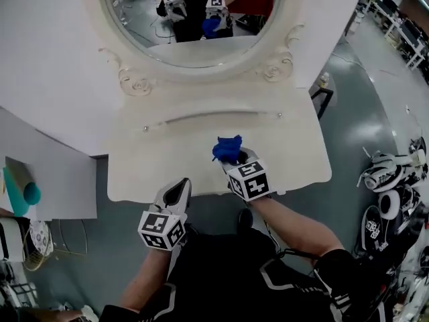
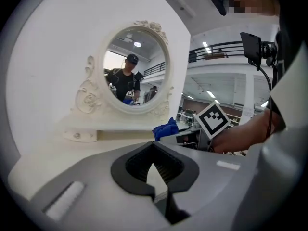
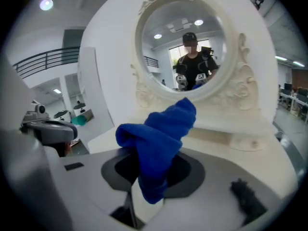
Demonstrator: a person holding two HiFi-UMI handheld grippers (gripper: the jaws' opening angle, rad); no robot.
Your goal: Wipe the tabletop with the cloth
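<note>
A bunched blue cloth (image 1: 228, 148) is clamped in my right gripper (image 1: 234, 159), just above the front right part of the white tabletop (image 1: 167, 156). In the right gripper view the cloth (image 3: 161, 134) sticks up from between the shut jaws and hides their tips, with the tabletop (image 3: 226, 146) beyond. My left gripper (image 1: 179, 190) sits at the table's front edge, left of the right one, shut and holding nothing. The left gripper view shows its jaws (image 2: 154, 148) closed together, and the cloth (image 2: 166, 128) off to the right.
An oval mirror (image 1: 194, 19) in an ornate white frame stands at the back of the table and reflects the person with both grippers. A white panel with a teal object (image 1: 30, 193) stands to the left. Helmets and gear (image 1: 392, 180) lie on the grey floor to the right.
</note>
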